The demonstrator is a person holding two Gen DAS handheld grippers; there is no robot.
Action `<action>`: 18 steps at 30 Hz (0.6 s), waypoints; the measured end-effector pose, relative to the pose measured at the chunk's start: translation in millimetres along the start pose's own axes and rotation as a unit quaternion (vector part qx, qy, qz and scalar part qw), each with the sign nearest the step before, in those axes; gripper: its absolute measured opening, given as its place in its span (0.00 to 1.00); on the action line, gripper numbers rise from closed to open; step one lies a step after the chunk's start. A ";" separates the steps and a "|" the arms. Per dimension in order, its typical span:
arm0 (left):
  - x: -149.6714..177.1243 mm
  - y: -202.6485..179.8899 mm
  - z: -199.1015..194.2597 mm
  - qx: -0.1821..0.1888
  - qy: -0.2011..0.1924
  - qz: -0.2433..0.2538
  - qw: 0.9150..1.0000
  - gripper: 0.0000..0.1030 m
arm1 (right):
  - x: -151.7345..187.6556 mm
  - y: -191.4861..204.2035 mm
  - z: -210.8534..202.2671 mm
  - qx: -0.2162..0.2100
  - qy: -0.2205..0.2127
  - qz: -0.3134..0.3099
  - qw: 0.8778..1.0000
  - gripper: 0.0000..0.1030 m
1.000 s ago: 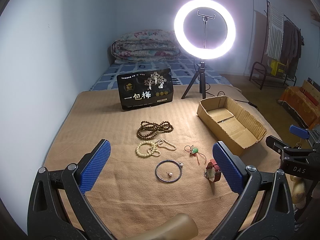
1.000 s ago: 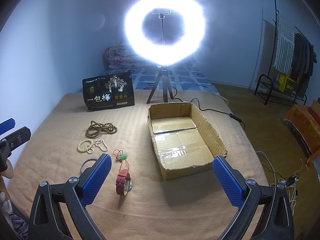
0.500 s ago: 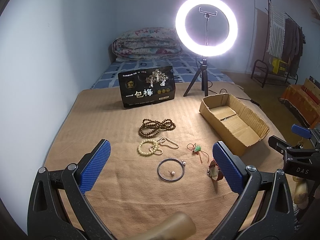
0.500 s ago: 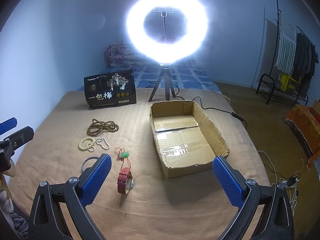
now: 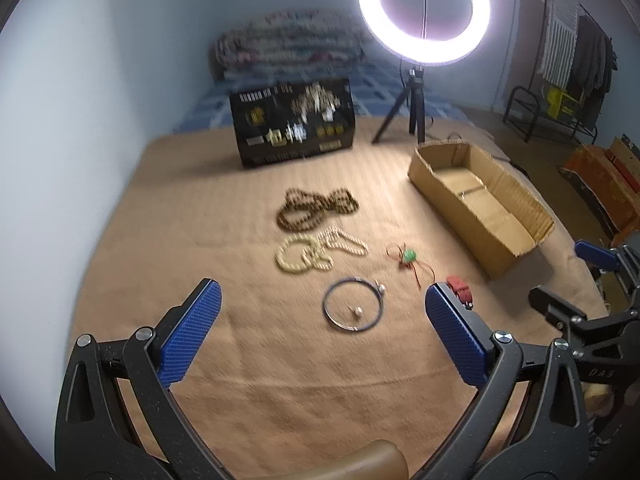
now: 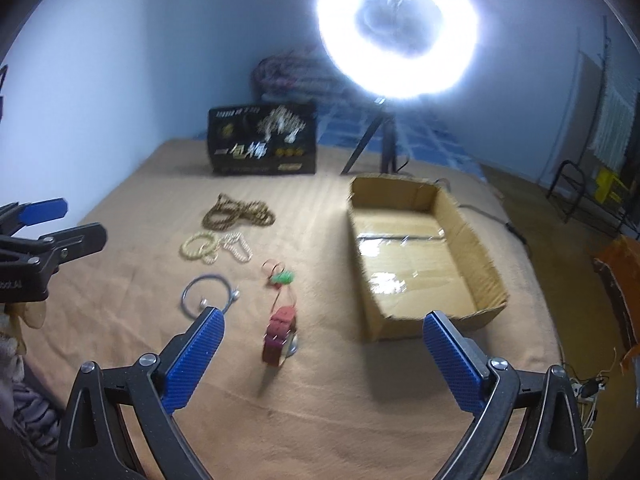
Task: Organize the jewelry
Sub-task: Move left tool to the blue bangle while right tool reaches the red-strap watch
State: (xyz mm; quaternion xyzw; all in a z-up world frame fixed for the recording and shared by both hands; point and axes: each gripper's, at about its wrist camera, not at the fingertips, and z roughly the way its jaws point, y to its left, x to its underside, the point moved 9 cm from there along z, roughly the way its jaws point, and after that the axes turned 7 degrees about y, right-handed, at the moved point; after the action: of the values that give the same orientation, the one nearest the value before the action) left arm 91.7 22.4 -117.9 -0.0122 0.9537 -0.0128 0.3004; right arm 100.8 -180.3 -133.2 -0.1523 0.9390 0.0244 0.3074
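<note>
**A:** Your left gripper (image 5: 320, 322) sits low in its frame, blue pads spread wide, nothing between them. What lies ahead, left to right?

**B:** Centre-left of the left wrist view: brown bead string (image 5: 316, 210) coiled on the tan cloth (image 5: 180, 220). Just below it, cream bead string (image 5: 316, 250), loops touching. Lower centre, thin metal bangle (image 5: 353, 305) flat between your pads, one small bead inside the ring. Right of it, green charm on red cord (image 5: 409, 257). Then the red-strapped watch (image 5: 460, 290), partly hidden behind your right-hand pad.

**A:** And the box?

**B:** Cardboard box (image 5: 486, 204) right of centre, open-topped, well apart from the jewelry. Nothing of the jewelry is in it.

**A:** Your right gripper (image 6: 322, 350)?

**B:** Also gaping, holding nothing. In the right wrist view the watch stands on edge, lower centre, between your pads. Black printed bag (image 6: 262, 140) upright at upper centre-left; ring light (image 6: 398, 26) upper right, glaring. Both views are motion-blurred.
</note>
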 end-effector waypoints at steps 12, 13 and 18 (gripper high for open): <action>32.8 -8.0 67.9 0.025 0.083 0.026 0.996 1.00 | 14.9 0.0 51.0 -0.067 0.097 0.026 0.993 0.84; 34.4 -8.7 73.3 0.028 0.089 0.025 0.995 1.00 | 15.0 1.2 53.5 -0.073 0.101 0.025 0.992 0.83; 33.6 -10.3 98.9 0.041 0.113 0.016 0.993 1.00 | 13.1 10.6 65.4 -0.087 0.112 0.012 0.990 0.81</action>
State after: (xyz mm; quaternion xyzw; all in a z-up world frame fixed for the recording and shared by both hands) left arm 121.0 9.4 -217.8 0.0166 0.9802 -0.0484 0.1911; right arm 124.9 -164.7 -194.3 -0.1687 0.9635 0.0926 0.1860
